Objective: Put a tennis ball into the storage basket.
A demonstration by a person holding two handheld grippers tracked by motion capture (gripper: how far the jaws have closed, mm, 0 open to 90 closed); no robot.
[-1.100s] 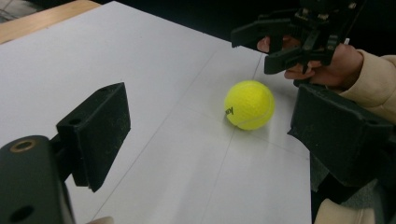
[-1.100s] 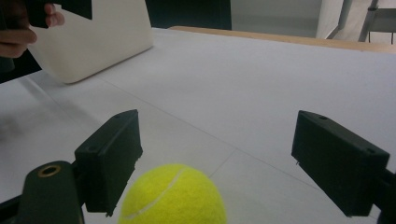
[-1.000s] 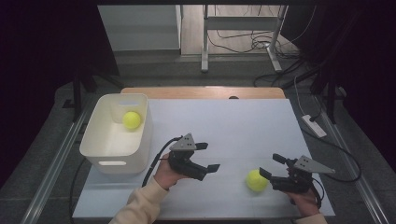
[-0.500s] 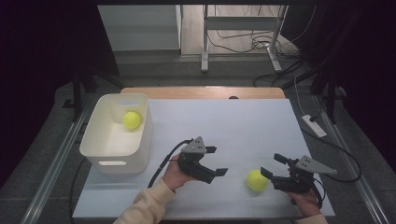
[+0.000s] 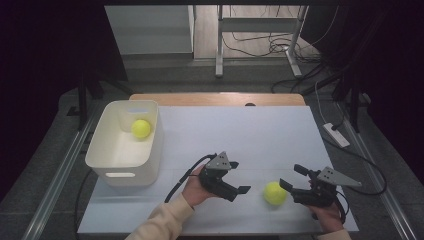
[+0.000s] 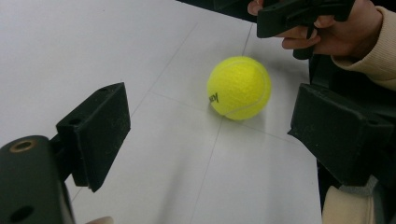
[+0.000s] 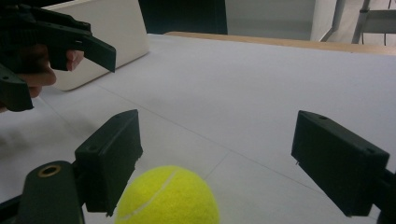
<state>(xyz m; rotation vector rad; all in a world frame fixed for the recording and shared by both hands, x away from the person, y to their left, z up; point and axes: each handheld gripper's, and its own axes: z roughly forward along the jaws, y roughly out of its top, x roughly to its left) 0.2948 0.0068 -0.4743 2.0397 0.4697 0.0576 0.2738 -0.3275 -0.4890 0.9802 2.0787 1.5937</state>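
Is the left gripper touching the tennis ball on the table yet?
Apart. In the left gripper view, the tennis ball sits beyond the open left gripper, with bare table between it and both jaws.

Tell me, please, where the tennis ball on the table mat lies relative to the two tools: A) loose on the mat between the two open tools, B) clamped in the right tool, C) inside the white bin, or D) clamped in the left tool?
A: the tennis ball rests on the mat between the left tool and the right tool, both with jaws apart and neither touching it.
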